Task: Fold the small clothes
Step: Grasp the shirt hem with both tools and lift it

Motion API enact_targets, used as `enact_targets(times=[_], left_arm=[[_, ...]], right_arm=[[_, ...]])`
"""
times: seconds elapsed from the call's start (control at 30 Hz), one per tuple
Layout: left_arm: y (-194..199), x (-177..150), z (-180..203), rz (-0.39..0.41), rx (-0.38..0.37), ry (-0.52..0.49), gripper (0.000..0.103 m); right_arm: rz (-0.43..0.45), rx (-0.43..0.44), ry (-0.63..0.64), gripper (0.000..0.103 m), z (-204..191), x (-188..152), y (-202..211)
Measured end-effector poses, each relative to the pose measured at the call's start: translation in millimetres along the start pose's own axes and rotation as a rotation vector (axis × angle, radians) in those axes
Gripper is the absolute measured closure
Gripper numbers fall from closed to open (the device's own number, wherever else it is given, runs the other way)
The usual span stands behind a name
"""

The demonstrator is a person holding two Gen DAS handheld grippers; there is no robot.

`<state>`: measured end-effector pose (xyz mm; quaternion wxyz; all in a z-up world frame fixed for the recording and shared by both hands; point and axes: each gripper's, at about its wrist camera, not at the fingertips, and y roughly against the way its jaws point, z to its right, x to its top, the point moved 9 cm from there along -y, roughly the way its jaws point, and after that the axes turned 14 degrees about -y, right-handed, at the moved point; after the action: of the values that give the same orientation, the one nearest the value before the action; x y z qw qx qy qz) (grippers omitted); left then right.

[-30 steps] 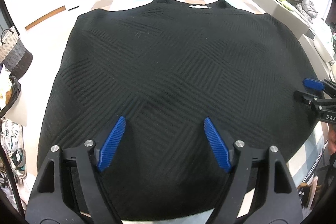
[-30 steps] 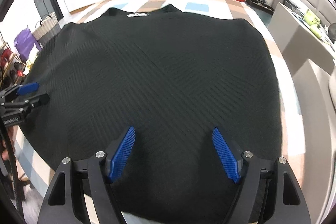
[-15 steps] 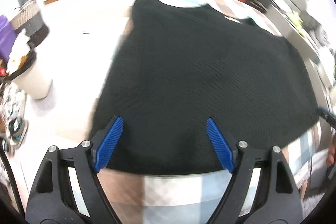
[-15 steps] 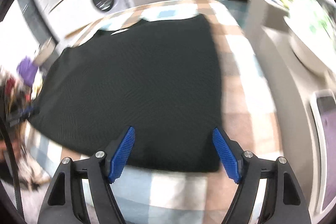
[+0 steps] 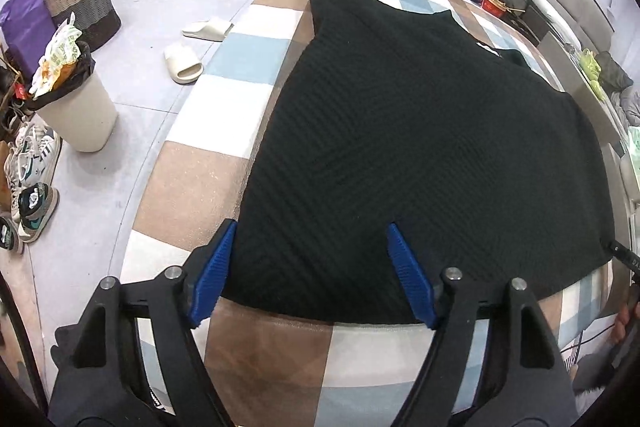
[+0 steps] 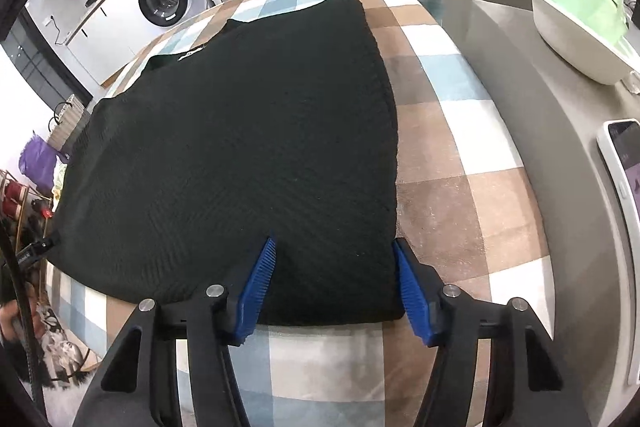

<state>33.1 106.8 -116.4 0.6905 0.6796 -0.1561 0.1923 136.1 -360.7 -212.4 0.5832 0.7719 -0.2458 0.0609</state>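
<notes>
Straddling the two near corners of a black knit sweater (image 5: 420, 147), which lies flat, neckline far, on a checked cloth (image 5: 260, 347): left gripper (image 5: 310, 277) at the near-left corner, right gripper (image 6: 334, 285) at the near-right corner. Both sets of jaws are closing with hem fabric between the blue pads (not yet visibly pinched, so nothing is held). Gripping both hem corners together presumably lets the hem be lifted evenly toward the collar for the first fold.
</notes>
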Motion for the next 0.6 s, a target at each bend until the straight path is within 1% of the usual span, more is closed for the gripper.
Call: enact_targets(times=[0.03, 0.07, 0.17, 0.2, 0.23, 0.3, 0.33, 0.43, 0.5, 0.6], left_arm=[[-0.1, 0.2, 0.4, 0.003, 0.000, -0.001, 0.038], [-1.2, 0.4, -0.8, 0.004, 0.001, -0.005, 0.041], [-2.3, 2.2, -2.0, 0.018, 0.005, -0.017, 0.055], [-1.4, 2.7, -2.2, 0.023, 0.008, -0.022, 0.062], [-0.6, 3.1, -2.1, 0.028, 0.008, -0.027, 0.068], [1.1, 4.1, -2.0, 0.038, 0.007, -0.031, 0.074], [2.8, 3.7, -2.4, 0.040, 0.006, -0.034, 0.075], [5.3, 2.3, -2.0, 0.044, 0.010, -0.042, 0.077], [5.3, 0.5, -2.8, 0.041, 0.008, -0.044, 0.078], [7.1, -0.7, -2.3, 0.038, 0.006, -0.042, 0.078]], right_arm=[[0.001, -0.001, 0.001, 0.042, -0.2, -0.4, -0.2], [0.001, 0.000, 0.000, 0.042, -0.1, 0.6, -1.2], [0.005, -0.005, -0.003, 0.048, 1.3, 0.1, -1.6], [0.008, -0.006, 0.000, 0.054, 1.3, 0.0, -1.7], [0.011, -0.004, 0.004, 0.061, 0.5, 0.6, -2.6], [0.023, 0.005, 0.017, 0.066, -1.8, 1.1, -2.1], [0.027, 0.005, 0.024, 0.071, -2.8, 1.4, -1.5], [0.038, 0.012, 0.042, 0.079, -5.9, 2.2, 1.8], [0.036, 0.011, 0.055, 0.081, -5.0, 1.4, 3.2], [0.037, -0.005, 0.070, 0.081, -4.3, 0.2, 2.4]])
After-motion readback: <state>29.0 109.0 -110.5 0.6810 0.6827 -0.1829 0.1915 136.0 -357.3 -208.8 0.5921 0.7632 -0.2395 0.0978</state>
